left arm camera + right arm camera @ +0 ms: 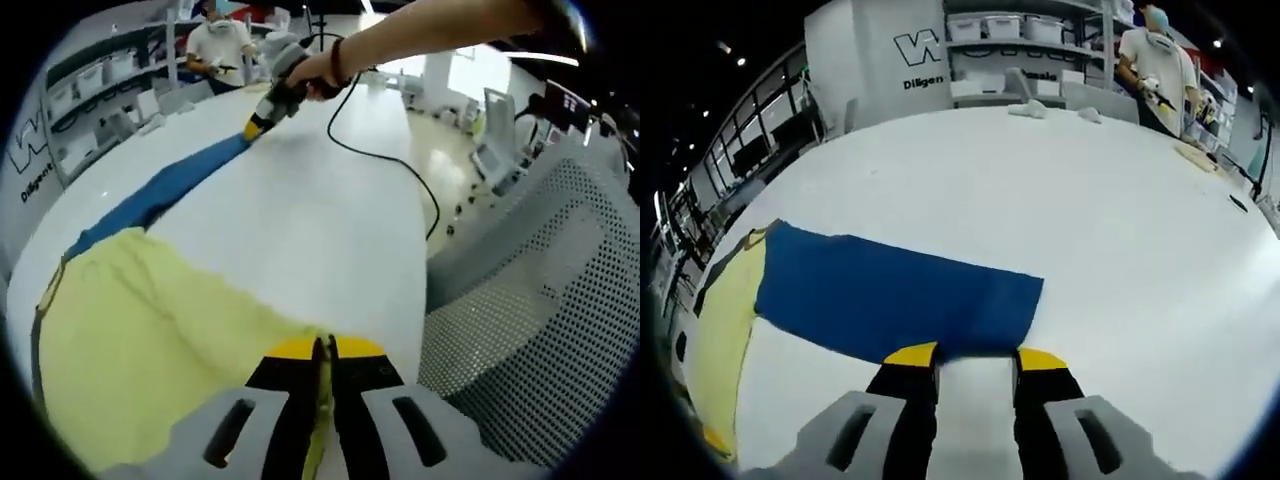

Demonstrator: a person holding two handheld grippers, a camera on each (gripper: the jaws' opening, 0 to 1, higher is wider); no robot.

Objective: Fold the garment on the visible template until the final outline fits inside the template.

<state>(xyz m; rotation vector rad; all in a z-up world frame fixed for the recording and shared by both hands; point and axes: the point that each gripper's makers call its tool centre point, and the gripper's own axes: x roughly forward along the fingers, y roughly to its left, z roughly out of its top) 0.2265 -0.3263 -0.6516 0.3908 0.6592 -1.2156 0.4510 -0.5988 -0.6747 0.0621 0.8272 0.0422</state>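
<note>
In the left gripper view our left gripper [322, 362] clamps the pale yellow fabric garment [150, 340] at lower centre. Our bare arm [420, 35] reaches across the top, its hand [310, 72] holding the right gripper [256, 126] at the blue panel [170, 190]. In the right gripper view the right gripper [975, 358] stands parted at the blue panel's [890, 295] near edge — on the white table [1040, 190].

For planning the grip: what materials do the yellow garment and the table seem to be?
The yellow garment looks like thin, matte woven cloth, since it shows soft wrinkles and lies limp. The table seems a hard, smooth white laminate with a faint sheen, though plastic or painted wood is possible.
</note>
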